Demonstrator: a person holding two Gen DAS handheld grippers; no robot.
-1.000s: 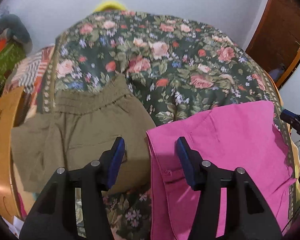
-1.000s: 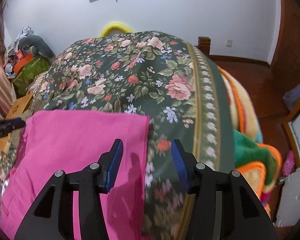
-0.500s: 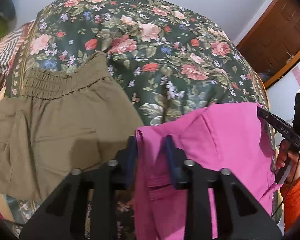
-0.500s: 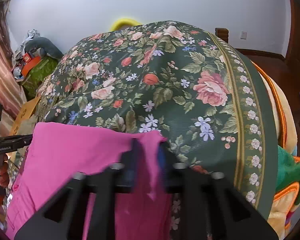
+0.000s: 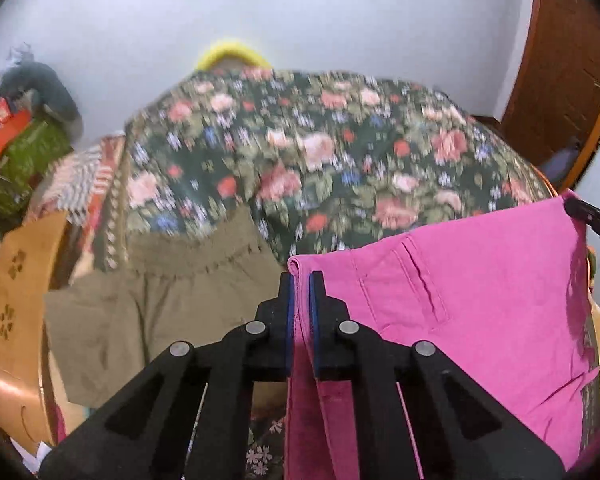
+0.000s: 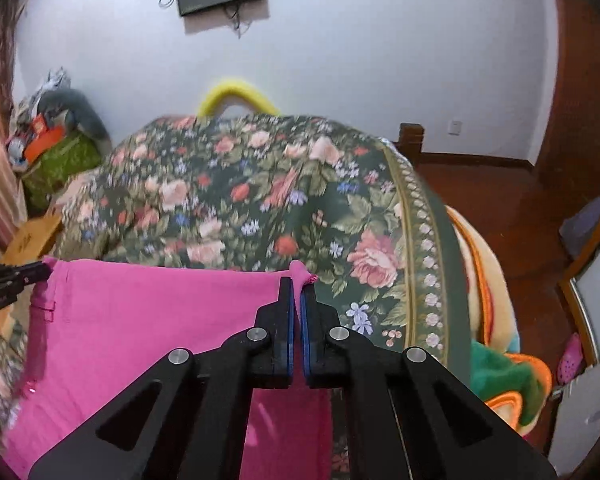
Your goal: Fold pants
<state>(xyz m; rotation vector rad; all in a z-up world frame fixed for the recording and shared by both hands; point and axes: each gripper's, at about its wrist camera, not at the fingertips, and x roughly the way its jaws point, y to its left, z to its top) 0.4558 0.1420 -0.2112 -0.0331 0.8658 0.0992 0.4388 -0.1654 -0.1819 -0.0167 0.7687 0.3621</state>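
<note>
L gripper (image 5: 300, 280) clamped on corner of pink pants (image 5: 480, 288), raised above floral bedspread (image 5: 320, 152); olive shorts (image 5: 148, 308) lie just left.

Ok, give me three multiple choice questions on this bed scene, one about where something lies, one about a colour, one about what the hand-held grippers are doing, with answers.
1. Where do the olive pants lie relative to the pink pants in the left wrist view?
A. To their left
B. On top of them
C. To their right

2. What colour are the pants being gripped?
A. Olive
B. Pink
C. Blue

3. What state are the left hand-held gripper and the right hand-held gripper in?
A. Both open
B. Only the left shut
C. Both shut on the pink pants

Answers:
1 A, the olive pair lies flat on the floral bedspread left of the pink pair.
2 B, pink cloth sits between the blue pads in both views.
3 C, each gripper pinches a top corner of the pink cloth.
</note>
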